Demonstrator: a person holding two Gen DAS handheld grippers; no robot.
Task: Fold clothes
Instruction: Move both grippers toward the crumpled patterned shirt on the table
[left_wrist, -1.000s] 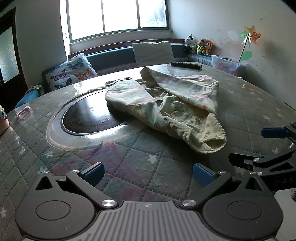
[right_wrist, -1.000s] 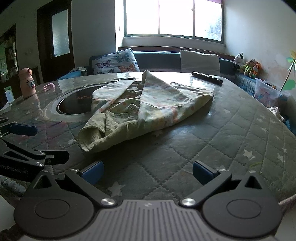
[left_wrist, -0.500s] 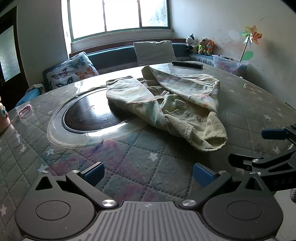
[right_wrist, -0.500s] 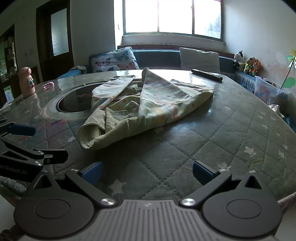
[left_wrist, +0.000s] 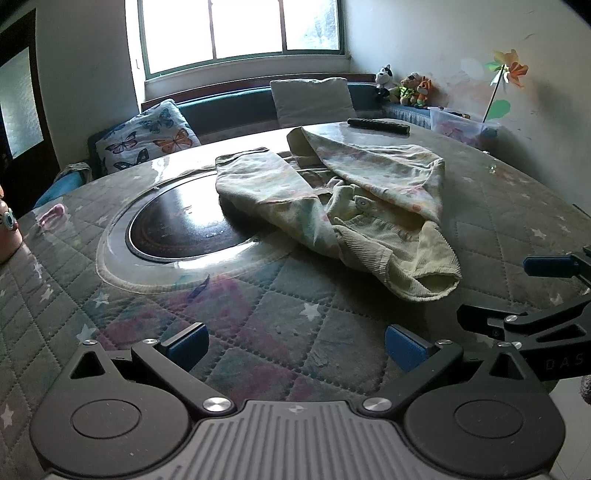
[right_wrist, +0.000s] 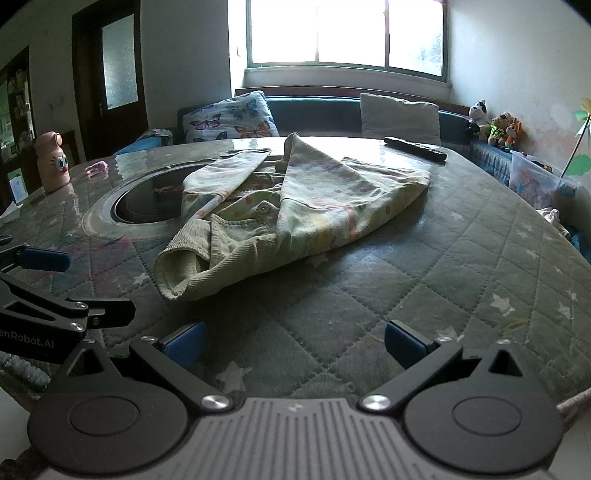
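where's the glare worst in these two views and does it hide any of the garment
Right wrist view: the window is blown out and its glare whitens the tabletop behind the garment, which stays readable. Left wrist view: milder window reflection on the dark glass centre; the garment's near cuff is clear. Both views bow straight lines at the edges.

Both wrist views look low across the table toward the window, sharing the garment.
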